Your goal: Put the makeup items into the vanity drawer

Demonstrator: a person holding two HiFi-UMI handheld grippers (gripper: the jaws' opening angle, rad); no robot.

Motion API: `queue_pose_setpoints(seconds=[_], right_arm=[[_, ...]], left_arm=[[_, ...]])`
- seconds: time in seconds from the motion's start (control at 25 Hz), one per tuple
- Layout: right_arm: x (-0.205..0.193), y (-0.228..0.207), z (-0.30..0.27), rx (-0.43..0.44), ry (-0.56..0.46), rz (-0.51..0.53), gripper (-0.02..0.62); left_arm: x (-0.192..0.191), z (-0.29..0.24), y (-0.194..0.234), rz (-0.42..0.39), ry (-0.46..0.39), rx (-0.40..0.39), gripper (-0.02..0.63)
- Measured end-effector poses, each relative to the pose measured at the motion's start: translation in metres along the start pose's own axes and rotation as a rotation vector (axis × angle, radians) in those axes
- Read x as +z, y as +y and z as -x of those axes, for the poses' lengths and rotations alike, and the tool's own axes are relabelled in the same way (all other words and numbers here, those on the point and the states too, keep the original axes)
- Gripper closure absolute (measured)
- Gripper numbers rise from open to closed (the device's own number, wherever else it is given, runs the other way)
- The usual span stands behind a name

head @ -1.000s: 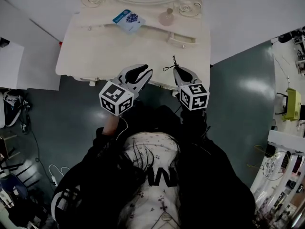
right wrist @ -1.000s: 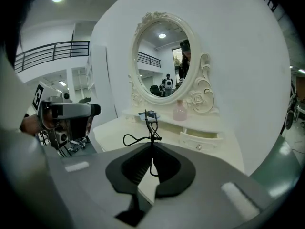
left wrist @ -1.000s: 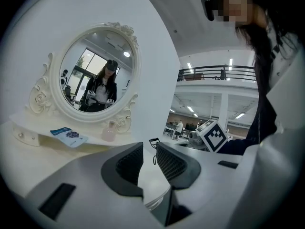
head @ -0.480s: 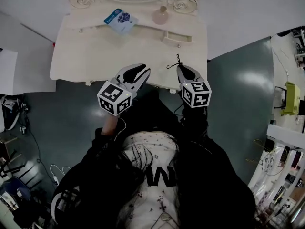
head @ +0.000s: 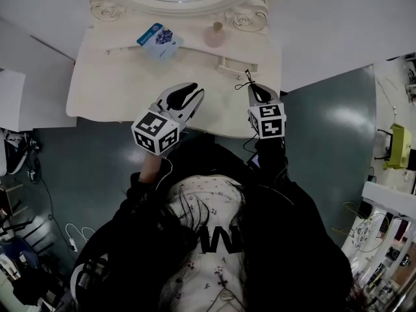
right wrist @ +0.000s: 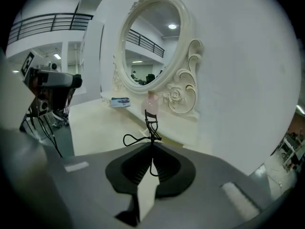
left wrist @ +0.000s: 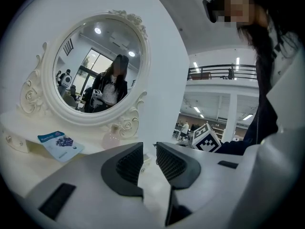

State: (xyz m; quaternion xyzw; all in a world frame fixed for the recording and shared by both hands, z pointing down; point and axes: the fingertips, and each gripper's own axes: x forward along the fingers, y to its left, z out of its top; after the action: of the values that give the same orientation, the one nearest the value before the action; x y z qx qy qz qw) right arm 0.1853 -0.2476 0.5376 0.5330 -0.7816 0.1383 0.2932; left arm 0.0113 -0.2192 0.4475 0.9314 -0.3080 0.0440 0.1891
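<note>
My right gripper (head: 255, 91) is shut on a black eyelash curler (head: 247, 80), which sticks up past the jaw tips (right wrist: 149, 128). It hovers over the right part of the cream vanity top (head: 117, 83), just in front of a small drawer (head: 235, 64) that stands slightly out. My left gripper (head: 184, 98) hangs over the middle of the top, jaws a little apart with nothing between them (left wrist: 149, 159). A blue sachet (head: 158, 38) and a pink bottle (head: 214, 36) rest on the raised back shelf under the mirror.
The oval mirror (left wrist: 97, 66) in its carved frame rises at the back of the vanity. A white wall stands behind and to the right (right wrist: 238, 80). Dark green floor (head: 325, 129) lies right of the table; cables and clutter lie at the far left.
Both grippers have moved forward from the table's front edge to over its top. The right one, with the curler, is now closer to the small drawer.
</note>
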Motion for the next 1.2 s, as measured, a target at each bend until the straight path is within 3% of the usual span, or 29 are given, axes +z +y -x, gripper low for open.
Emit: queue_pose_setpoints(seconds=[0.16,0.28,0.52,0.76,1.2], right_arm=[[0.004,-0.013,-0.022,0.045,0.032,0.074,0.577],[0.008,-0.027,-0.037,0.029,0.035,0.157,0.577],[0.010,-0.036,-0.072,-0.060,0.028,0.397,0.577],[0.016,-0.048,-0.090,-0.223,0.010,0.540,0.576],[-0.012,-0.026,-0.102,-0.174,0.104,0.626,0.575]], left_arm=[[0.005,-0.018,0.000,-0.006,-0.006,0.009,0.518],[0.009,-0.028,0.001,-0.008,-0.017,0.022,0.518],[0.004,-0.042,0.005,0.009,-0.028,0.050,0.518],[-0.003,-0.053,0.005,0.016,-0.011,0.043,0.518],[0.007,-0.060,0.030,0.025,0.017,-0.009,0.518]])
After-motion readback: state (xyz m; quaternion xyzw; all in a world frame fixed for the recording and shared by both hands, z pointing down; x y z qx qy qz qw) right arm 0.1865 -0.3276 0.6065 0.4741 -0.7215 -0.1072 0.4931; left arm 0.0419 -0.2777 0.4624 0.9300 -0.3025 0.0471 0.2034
